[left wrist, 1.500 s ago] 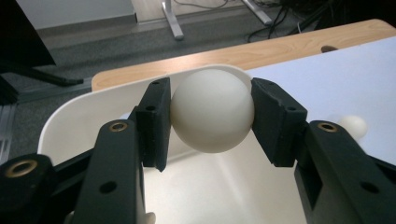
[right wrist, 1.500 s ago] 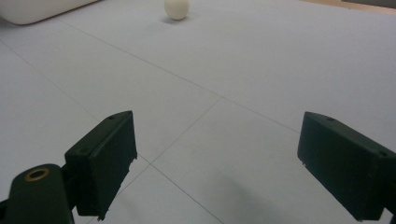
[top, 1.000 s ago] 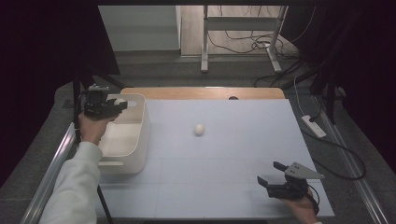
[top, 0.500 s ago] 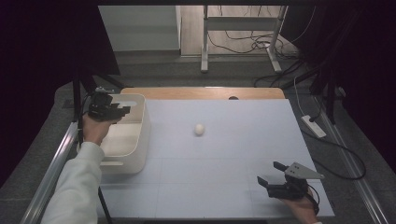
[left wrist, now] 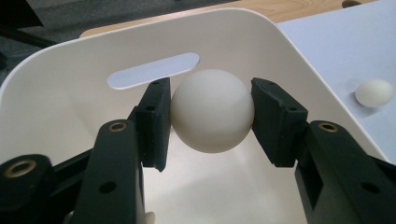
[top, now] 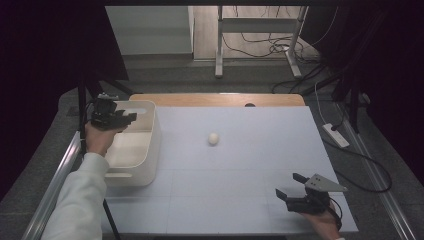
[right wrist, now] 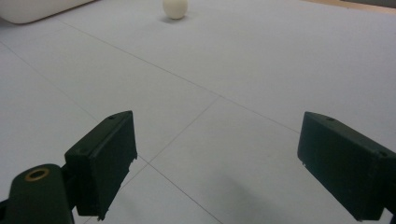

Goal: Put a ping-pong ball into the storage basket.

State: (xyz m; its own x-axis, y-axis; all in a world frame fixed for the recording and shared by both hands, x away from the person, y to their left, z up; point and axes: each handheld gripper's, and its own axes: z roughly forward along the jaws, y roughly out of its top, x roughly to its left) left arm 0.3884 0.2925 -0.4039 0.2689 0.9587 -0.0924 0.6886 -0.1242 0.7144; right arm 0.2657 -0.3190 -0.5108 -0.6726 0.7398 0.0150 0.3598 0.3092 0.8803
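Note:
A white ball is clamped between the pads of my left gripper, which is shut on it. In the high view this left gripper hovers over the far end of a white bin at the table's left. The bin's inner wall with its handle slot lies just behind the ball. A second white ball rests on the pale table mat near the middle, also seen as a small ball and a far ball. My right gripper sits low at the front right, open, its jaws apart over bare mat.
A strip of wooden tabletop shows beyond the mat. A white power strip and cables lie on the floor to the right. A metal rail runs along the table's left side. The bin's corner shows far off.

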